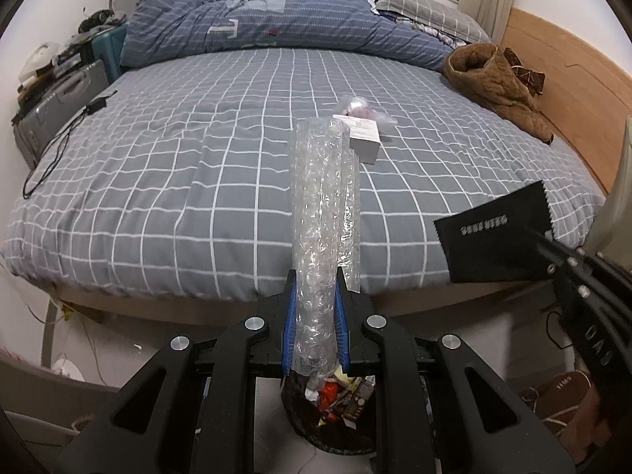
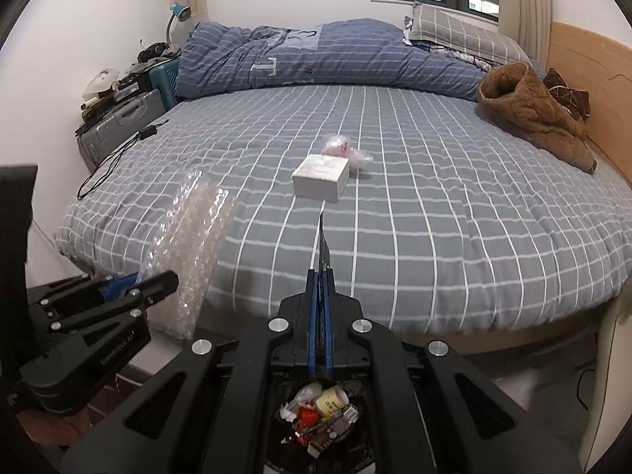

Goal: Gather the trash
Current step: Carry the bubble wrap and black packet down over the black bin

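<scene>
My left gripper (image 1: pixel 315 296) is shut on a long roll of clear bubble wrap (image 1: pixel 324 213), held upright over a black trash bin (image 1: pixel 331 430) with wrappers inside. The left gripper (image 2: pixel 154 280) and the bubble wrap (image 2: pixel 193 245) also show in the right wrist view. My right gripper (image 2: pixel 322 276) is shut on a flat black packet (image 2: pixel 324 245), seen edge-on, above the same bin (image 2: pixel 324 426). The black packet (image 1: pixel 493 237) and right gripper (image 1: pixel 551 249) show at the right of the left wrist view. A white box (image 2: pixel 320 177) and a crumpled plastic bag (image 2: pixel 343 150) lie on the bed.
The bed (image 2: pixel 434 237) has a grey checked sheet, a blue duvet (image 2: pixel 316 55) at the back and a brown garment (image 2: pixel 533 114) at right. A grey suitcase (image 2: pixel 118 126) with clutter stands at left. A black cable (image 2: pixel 110 166) trails over the bed edge. Slippers (image 1: pixel 561 399) lie on the floor.
</scene>
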Demonstrator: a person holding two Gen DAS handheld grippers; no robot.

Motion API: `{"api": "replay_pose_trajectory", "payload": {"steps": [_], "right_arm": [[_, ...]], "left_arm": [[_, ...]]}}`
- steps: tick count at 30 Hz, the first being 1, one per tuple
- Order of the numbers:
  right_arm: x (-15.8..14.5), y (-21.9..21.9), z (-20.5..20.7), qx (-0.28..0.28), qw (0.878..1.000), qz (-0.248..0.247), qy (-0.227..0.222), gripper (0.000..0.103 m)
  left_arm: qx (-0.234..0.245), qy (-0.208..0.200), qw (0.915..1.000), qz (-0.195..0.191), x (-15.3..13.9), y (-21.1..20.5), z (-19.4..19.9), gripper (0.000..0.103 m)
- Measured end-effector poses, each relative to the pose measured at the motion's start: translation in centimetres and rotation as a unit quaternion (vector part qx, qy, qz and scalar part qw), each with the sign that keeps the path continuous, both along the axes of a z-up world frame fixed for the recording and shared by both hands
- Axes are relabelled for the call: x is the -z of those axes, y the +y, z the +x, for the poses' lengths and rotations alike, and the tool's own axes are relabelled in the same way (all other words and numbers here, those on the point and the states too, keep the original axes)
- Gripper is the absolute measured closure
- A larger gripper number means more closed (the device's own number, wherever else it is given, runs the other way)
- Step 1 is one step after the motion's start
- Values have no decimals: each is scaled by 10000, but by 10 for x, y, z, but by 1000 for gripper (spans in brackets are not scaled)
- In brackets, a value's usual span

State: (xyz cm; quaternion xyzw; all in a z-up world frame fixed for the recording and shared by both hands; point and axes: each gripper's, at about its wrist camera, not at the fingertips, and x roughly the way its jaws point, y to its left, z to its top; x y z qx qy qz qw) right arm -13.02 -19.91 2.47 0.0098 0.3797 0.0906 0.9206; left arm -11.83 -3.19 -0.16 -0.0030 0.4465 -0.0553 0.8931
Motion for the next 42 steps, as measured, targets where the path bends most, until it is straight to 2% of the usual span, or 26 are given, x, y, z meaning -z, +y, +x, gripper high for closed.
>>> {"api": "replay_pose_trajectory", "payload": {"steps": [13,21,29,38,42], "right_arm": [[14,6,-43,26,9996,-88,285,101],[36,8,-61,41,9984,-140,538,101],[73,8,-61,48,9958,-204,891,101],[126,10,-42,10,9904,-193,1370,101],[149,14,-26,-16,9872,-199,1580,101]], "left_arm": [[-40,198,9998,35,6,5,-41,87],[-99,466,9989,45,28,14,-57,87],[-41,794,9968,65,69,18,-69,87],[8,1081,9940,181,121,16,-56,87],[46,1118,9925,498,145,10,-40,87]]}}
